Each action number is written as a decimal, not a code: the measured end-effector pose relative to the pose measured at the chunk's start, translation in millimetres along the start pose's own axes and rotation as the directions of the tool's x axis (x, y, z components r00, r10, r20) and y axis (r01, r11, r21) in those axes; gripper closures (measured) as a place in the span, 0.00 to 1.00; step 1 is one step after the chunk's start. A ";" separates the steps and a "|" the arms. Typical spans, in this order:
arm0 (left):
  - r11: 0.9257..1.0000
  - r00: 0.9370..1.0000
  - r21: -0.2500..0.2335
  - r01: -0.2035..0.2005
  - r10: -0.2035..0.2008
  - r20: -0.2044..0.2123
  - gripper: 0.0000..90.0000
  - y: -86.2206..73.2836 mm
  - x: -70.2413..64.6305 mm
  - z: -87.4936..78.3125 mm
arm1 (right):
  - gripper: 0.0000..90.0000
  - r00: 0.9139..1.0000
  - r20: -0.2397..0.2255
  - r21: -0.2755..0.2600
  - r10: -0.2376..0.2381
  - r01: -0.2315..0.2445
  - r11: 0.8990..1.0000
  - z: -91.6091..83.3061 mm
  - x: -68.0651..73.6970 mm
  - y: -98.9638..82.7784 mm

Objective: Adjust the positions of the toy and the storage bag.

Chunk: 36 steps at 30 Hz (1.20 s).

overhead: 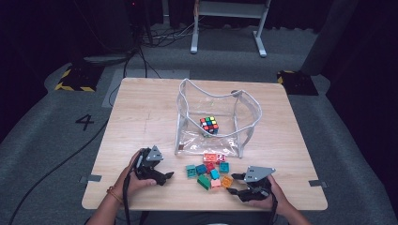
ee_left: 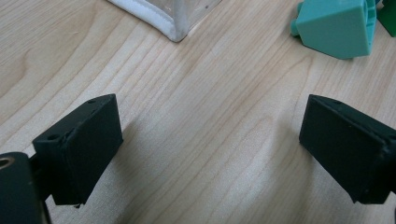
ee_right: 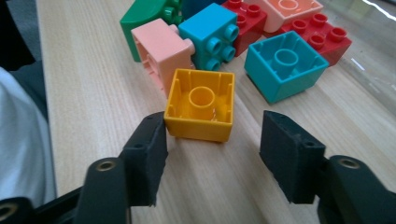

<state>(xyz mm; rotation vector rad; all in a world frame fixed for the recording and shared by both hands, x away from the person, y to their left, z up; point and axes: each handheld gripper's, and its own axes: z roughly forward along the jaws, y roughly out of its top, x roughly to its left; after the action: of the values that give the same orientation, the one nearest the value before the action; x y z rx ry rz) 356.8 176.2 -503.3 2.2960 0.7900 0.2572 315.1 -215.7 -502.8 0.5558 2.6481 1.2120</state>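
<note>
Several toy bricks [overhead: 210,171] lie in a cluster near the table's front edge. A clear bag [overhead: 213,119] with white trim stands open behind them, holding a colour cube [overhead: 209,124]. My right gripper [ee_right: 212,154] is open just short of a yellow brick [ee_right: 201,103], which lies upside down; the same yellow brick [overhead: 227,181] lies by the right gripper [overhead: 237,183] in the high view. My left gripper [ee_left: 210,154] is open over bare wood, with a teal brick [ee_left: 337,25] ahead to its right. The left gripper [overhead: 165,177] rests left of the cluster.
The wooden table [overhead: 141,112] has bare room on its left half and far right. In the right gripper view, pink [ee_right: 161,49], teal [ee_right: 215,35], red [ee_right: 322,35] and green [ee_right: 144,16] bricks crowd behind the yellow one. The bag's corner [ee_left: 175,25] lies ahead of the left gripper.
</note>
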 end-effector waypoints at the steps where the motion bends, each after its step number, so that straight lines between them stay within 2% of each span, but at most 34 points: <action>1: 1.000 1.000 0.000 0.000 0.000 0.000 0.07 0.0 0.0 0.0 | 0.50 1.000 0.001 -0.001 -0.003 0.003 1.000 0.6 0.5 0.5; 8: 1.000 1.000 0.004 -0.009 0.009 0.000 0.06 0.4 0.8 -0.1 | 0.58 1.000 -0.008 -0.007 -0.014 0.014 1.000 4.8 2.1 4.1; 11: 1.000 1.000 0.002 -0.009 0.009 0.001 0.06 0.3 0.8 0.1 | 0.65 1.000 -0.002 -0.014 -0.010 0.010 1.000 4.6 1.6 3.7; 17: 1.000 1.000 0.002 -0.009 0.009 0.001 0.06 0.3 0.8 0.1 | 0.66 1.000 0.005 -0.015 -0.004 0.004 1.000 -2.5 -6.1 -2.4; 20: 1.000 1.000 0.001 -0.009 0.009 0.001 0.06 0.3 0.7 0.1 | 0.66 1.000 0.024 -0.017 0.013 -0.012 1.000 -9.6 -14.7 -8.6; 23: 1.000 1.000 0.001 -0.009 0.009 0.001 0.07 0.3 0.7 0.0 | 0.66 0.997 0.068 -0.015 0.045 -0.044 0.999 -20.2 -26.5 -17.2; 24: 1.000 1.000 0.001 -0.009 0.009 0.001 0.07 0.3 0.7 0.0 | 0.66 0.997 0.068 -0.015 0.045 -0.044 0.999 -20.2 -26.5 -17.2; 25: 1.000 1.000 0.001 -0.009 0.009 0.001 0.07 0.3 0.7 0.0 | 0.66 0.993 0.096 -0.027 0.066 -0.064 0.998 -26.1 -33.9 -22.3; 26: 1.000 1.000 0.001 -0.009 0.009 0.001 0.07 0.3 0.7 0.0 | 0.66 0.993 0.096 -0.027 0.066 -0.064 0.998 -26.1 -33.9 -22.3; 27: 1.000 1.000 0.002 -0.006 0.006 0.005 0.07 0.2 0.5 0.1 | 0.66 0.989 0.117 -0.024 0.094 -0.092 0.995 -31.5 -40.5 -26.7; 28: 1.000 1.000 0.002 -0.006 0.006 0.005 0.07 0.2 0.5 0.1 | 0.66 0.989 0.117 -0.024 0.094 -0.092 0.995 -31.5 -40.5 -26.7; 29: 1.000 1.000 0.002 -0.006 0.006 0.004 0.07 0.2 0.6 0.1 | 0.66 0.985 0.140 -0.033 0.102 -0.098 0.995 -34.7 -45.9 -29.9; 36: 1.000 1.000 0.000 -0.012 0.012 0.004 0.07 0.1 1.4 0.1 | 0.66 0.978 0.170 -0.033 0.120 -0.116 0.993 -40.0 -56.5 -34.3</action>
<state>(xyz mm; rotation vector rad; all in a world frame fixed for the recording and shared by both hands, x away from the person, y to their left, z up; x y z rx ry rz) 358.0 176.9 -503.3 2.3014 0.7750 0.2575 345.5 -286.7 -502.4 0.7866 2.4848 1.1662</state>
